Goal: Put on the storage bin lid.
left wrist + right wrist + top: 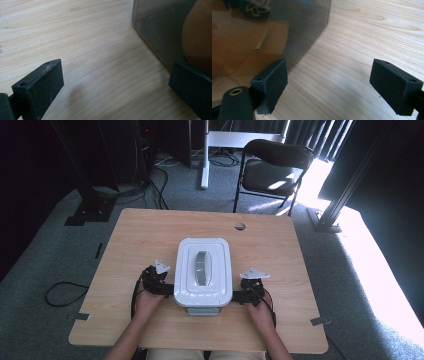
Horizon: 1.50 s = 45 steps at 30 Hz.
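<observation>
White-lidded storage box (203, 272) near the front middle of a wooden table (140, 235), left gripper (167, 289) and right gripper (239, 296) pressed against its opposite sides, forearms angled inward, both with jaws spread apart.

The table (150, 235) is light wood with a round cable hole (240, 226) beyond the right hand-held gripper (248, 287). Grey carpet (45, 260) covers the floor. A black folding chair (272, 170) stands beyond the table, right of a white stand leg (204, 165). Sunlight (380, 265) falls on the carpet at right. Dark curtains (310, 132) hang behind.
</observation>
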### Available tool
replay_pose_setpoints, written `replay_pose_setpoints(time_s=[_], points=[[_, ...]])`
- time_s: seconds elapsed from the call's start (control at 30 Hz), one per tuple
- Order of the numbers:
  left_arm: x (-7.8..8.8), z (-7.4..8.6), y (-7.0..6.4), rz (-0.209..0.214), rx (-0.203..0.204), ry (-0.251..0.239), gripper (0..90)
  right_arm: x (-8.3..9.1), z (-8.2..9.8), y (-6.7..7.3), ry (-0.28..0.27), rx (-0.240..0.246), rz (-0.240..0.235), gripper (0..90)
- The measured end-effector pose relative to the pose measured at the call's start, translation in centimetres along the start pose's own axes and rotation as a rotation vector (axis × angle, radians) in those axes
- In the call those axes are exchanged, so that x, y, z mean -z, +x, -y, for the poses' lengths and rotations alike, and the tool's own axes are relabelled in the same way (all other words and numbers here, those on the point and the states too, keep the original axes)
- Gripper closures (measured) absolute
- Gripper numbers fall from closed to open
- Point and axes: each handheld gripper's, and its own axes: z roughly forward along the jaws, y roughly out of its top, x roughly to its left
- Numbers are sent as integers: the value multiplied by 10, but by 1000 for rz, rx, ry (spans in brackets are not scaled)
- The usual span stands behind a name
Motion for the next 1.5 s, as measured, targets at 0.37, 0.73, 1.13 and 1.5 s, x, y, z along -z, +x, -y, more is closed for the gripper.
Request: replay_pose_setpoints(time_s=[0.37,0.73,1.13,1.5], points=[[-8,-11,-16,1,-51,3,3,9,6,-16,-2,-9,25,141],[9,-6,9,46,32,-135,3,13,10,-30,-46,-62,31,120],[25,5,20,50,19,-223,3,17,10,-29,-101,-63,22,121],[47,24,42,-12,-3,-222,3,28,15,-38,-112,-45,79,121]])
